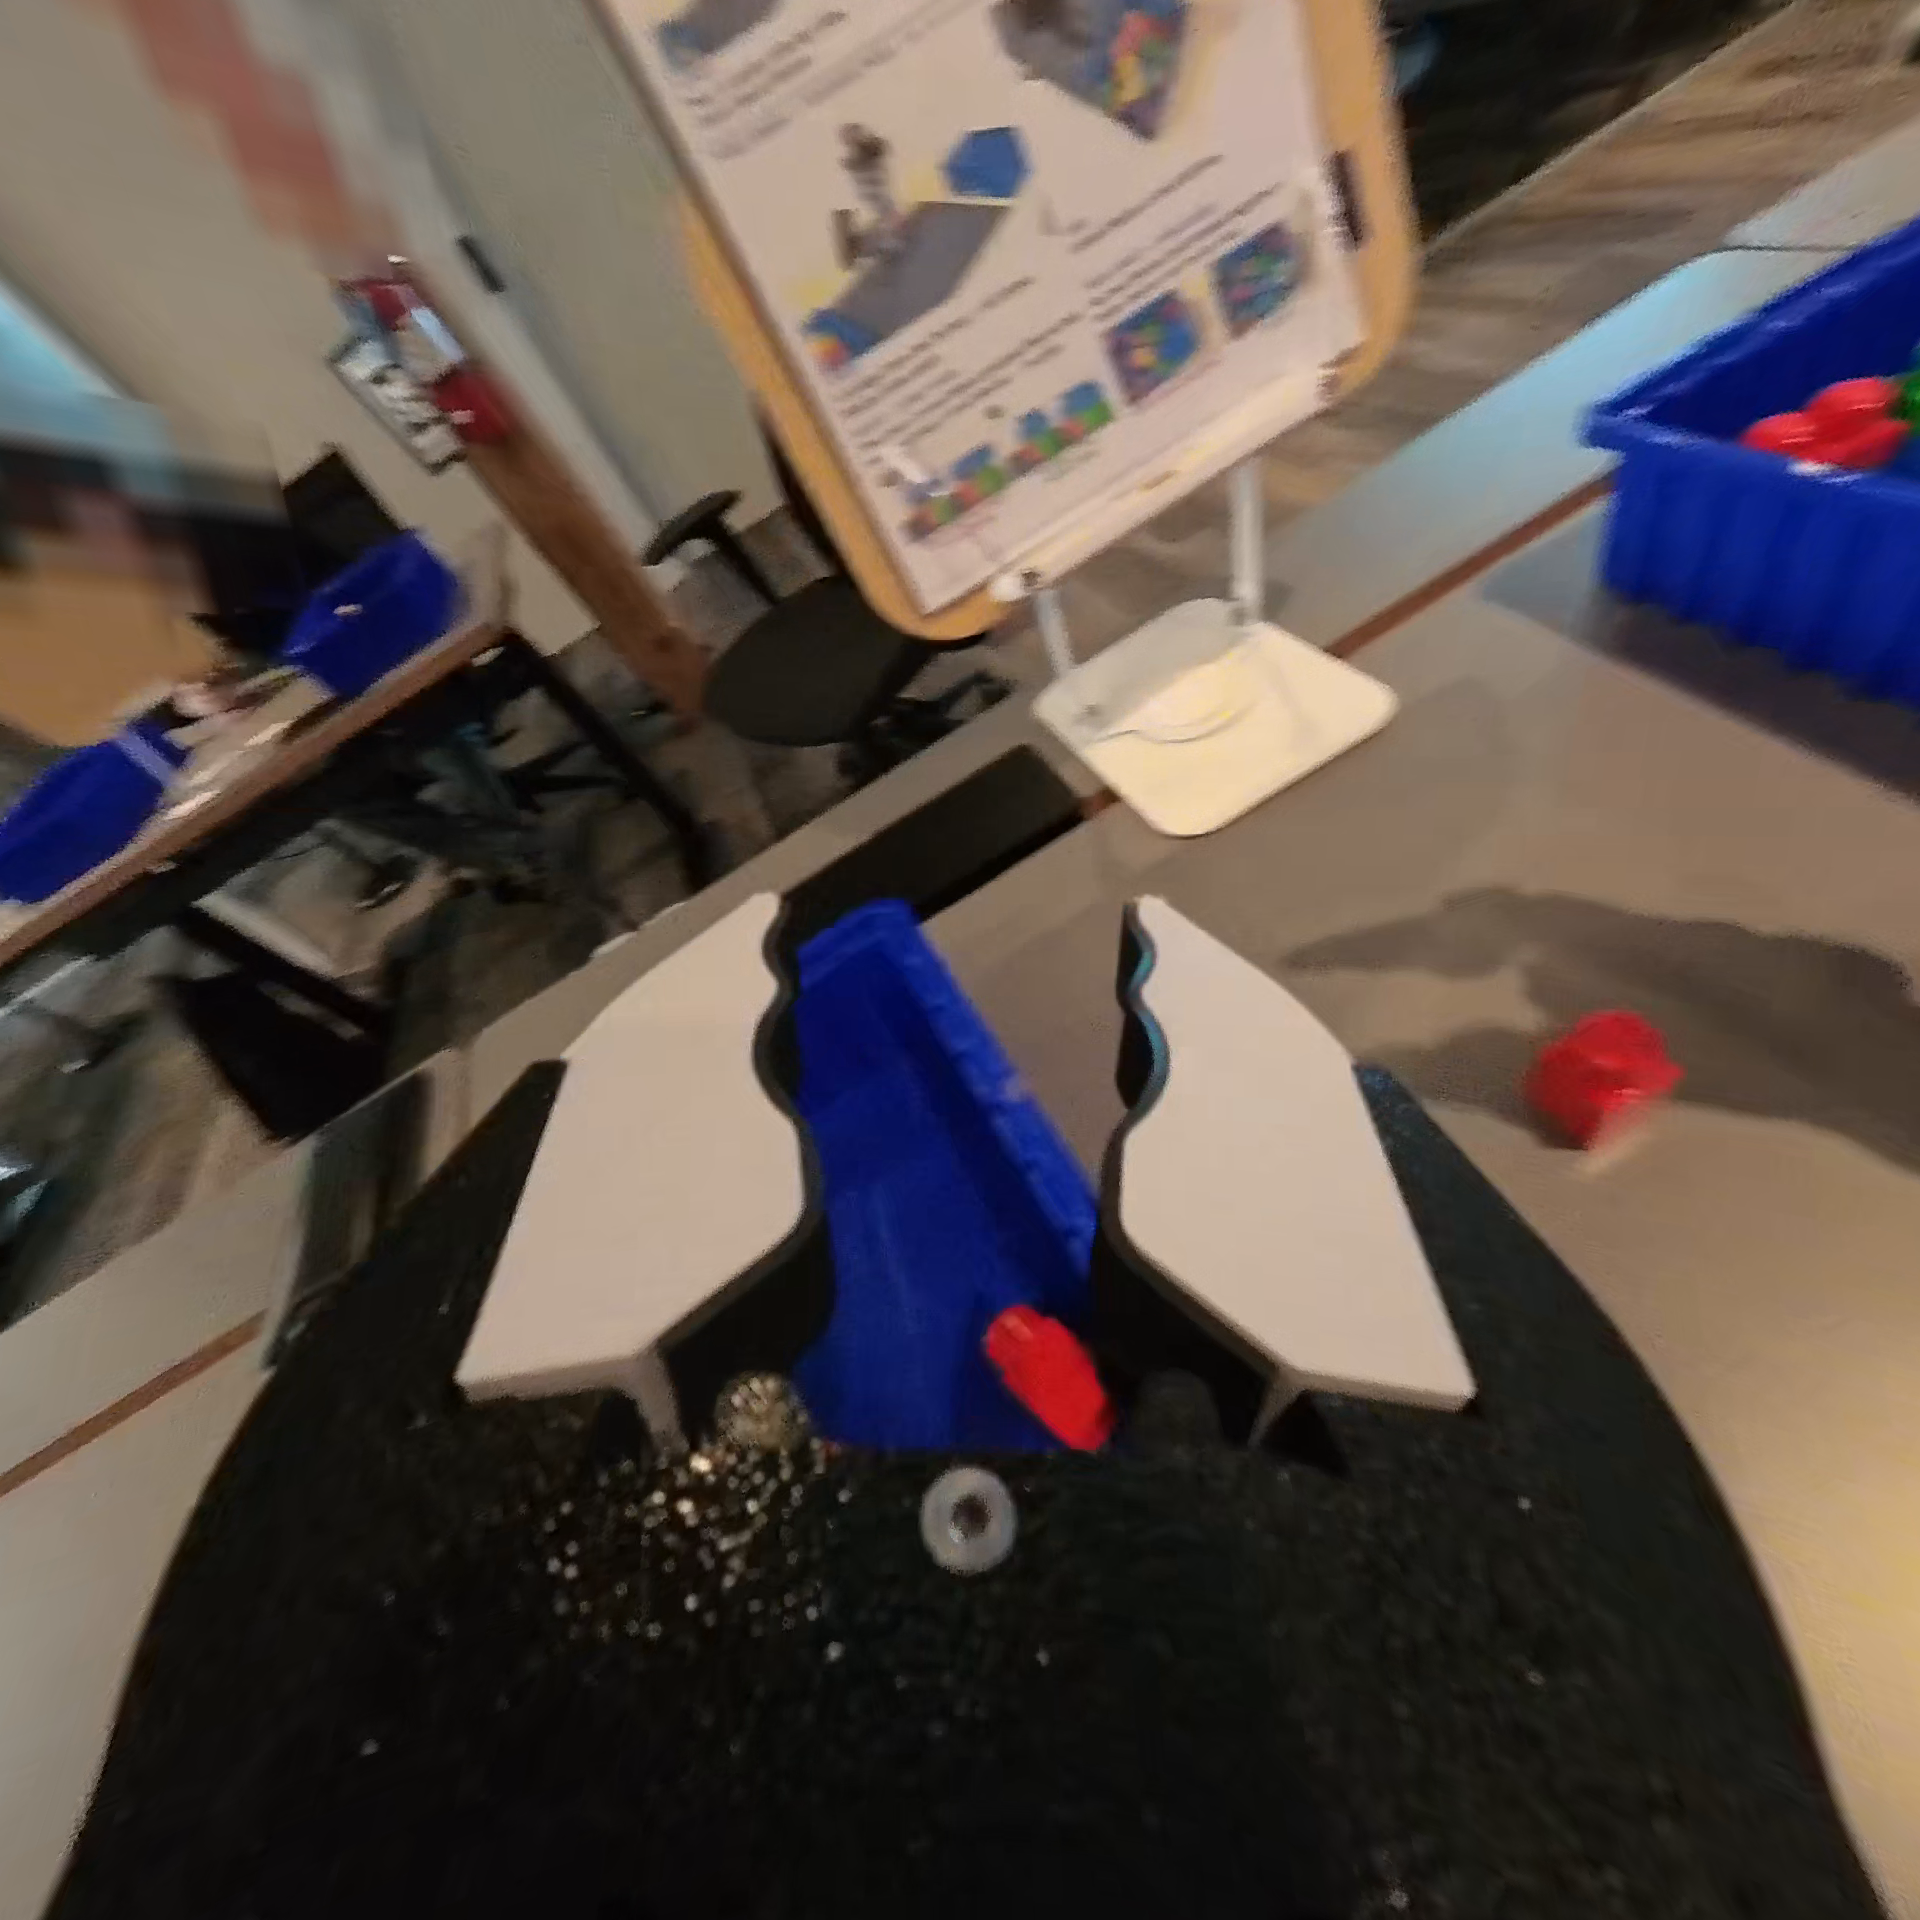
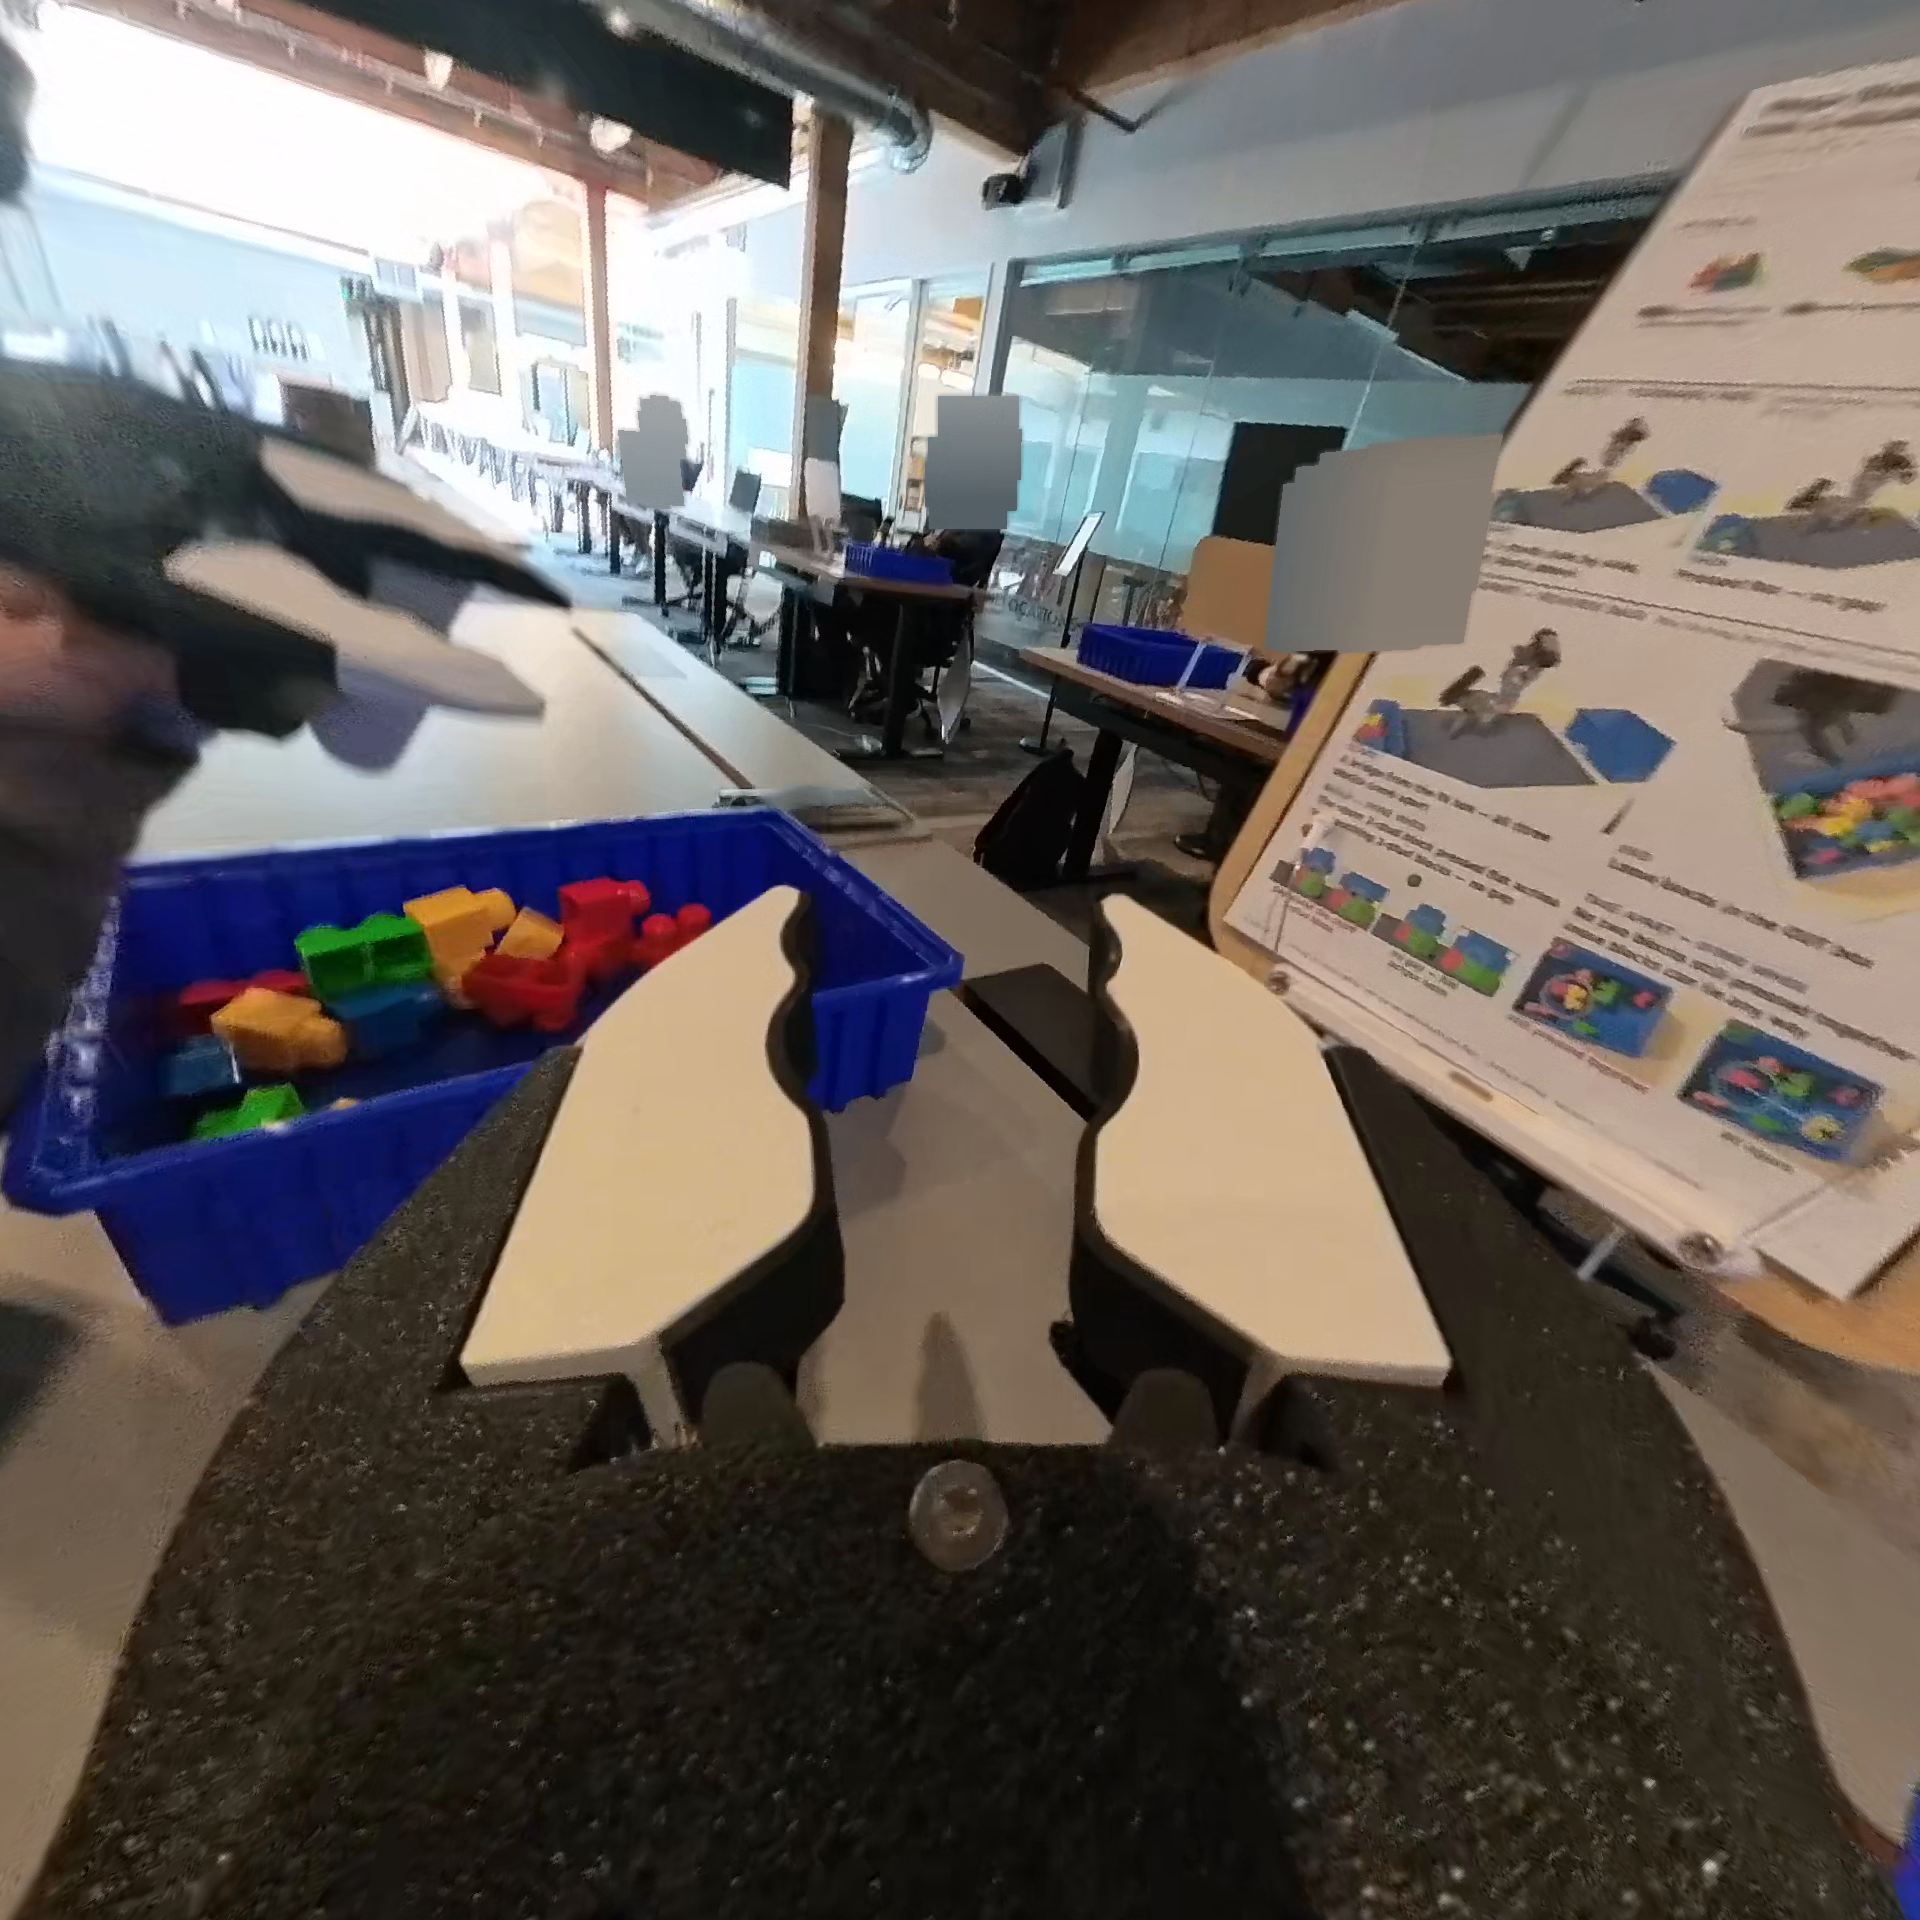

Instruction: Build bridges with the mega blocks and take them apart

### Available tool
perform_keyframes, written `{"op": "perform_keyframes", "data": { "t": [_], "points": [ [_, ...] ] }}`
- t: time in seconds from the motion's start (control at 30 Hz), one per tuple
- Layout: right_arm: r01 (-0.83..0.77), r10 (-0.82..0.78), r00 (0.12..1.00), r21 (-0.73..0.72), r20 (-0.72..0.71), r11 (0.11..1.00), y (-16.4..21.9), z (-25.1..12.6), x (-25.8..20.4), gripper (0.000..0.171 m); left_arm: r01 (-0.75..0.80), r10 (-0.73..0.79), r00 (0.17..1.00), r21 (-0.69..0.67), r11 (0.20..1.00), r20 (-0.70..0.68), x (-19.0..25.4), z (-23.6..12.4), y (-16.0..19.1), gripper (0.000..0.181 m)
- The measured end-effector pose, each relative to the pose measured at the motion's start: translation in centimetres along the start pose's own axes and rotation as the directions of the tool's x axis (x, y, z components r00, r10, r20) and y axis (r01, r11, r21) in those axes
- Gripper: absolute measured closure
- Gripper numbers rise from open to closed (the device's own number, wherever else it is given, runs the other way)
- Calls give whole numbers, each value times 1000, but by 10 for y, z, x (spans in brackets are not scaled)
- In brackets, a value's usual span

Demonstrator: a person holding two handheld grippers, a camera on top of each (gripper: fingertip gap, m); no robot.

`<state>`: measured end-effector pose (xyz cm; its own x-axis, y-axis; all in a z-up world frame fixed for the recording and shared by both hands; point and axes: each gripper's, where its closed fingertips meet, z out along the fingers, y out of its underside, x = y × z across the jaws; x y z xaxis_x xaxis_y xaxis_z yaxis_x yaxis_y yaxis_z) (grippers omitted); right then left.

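My left gripper [image 1: 956,914] is shut on a long blue block [image 1: 914,1164] that lies tilted between the white fingers, held above the table. A small red block [image 1: 1044,1377] sits against its near end. In the right wrist view the left gripper [image 2: 545,649] shows blurred at the upper left, above and behind the blue bin [image 2: 499,1143]. My right gripper [image 2: 951,904] is open and empty over the grey table, beside the bin. The bin holds several red, yellow, green and blue blocks [image 2: 436,977]. One red block [image 1: 1600,1075] lies alone on the table.
An instruction board [image 2: 1610,727] on a white stand [image 1: 1216,727] stands at the table's far edge, close to the right gripper's right side. The blue bin also shows in the left wrist view [image 1: 1766,540]. A black slot [image 2: 1039,1013] crosses the table. Other desks stand beyond.
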<state>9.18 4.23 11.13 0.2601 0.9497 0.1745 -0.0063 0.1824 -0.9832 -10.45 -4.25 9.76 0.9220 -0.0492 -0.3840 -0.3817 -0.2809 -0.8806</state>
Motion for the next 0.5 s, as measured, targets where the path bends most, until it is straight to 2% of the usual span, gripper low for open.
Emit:
{"op": "perform_keyframes", "data": {
  "t": [0.07, 0.13, 0.17, 0.27, 0.37, 0.43, 0.5],
  "points": [
    [56, -55, 998, -43, 27, 997, 7, 15, -12, 122, 11, -11, 998, 4, 1000, 63, -28, -13, 9, 126],
    [115, -110, 992, -69, 61, 991, 14, 34, -27, 122, 29, -30, 997, 20, 999, 65, -48, -24, 21, 148],
    [135, -129, 988, -79, 84, 988, 18, 44, -37, 124, 51, -53, 997, 35, 998, 54, -56, -27, 27, 153],
    [152, -121, 967, -127, 223, 980, 39, 80, -85, 125, 142, -143, 989, 28, 989, 28, -76, -33, 48, 153],
    [155, -48, 918, -245, 393, 957, 75, 117, -138, 124, 134, -133, 989, -18, 991, 57, -96, -37, 71, 152],
    [197, -31, 881, -307, 473, 931, 92, 146, -164, 123, 164, -162, 980, -7, 986, 112, -113, -41, 76, 152],
    [264, -41, 834, -333, 550, 905, 100, 182, -185, 122, 180, -182, 979, 31, 983, 94, -118, -45, 75, 153]
  ]
}}
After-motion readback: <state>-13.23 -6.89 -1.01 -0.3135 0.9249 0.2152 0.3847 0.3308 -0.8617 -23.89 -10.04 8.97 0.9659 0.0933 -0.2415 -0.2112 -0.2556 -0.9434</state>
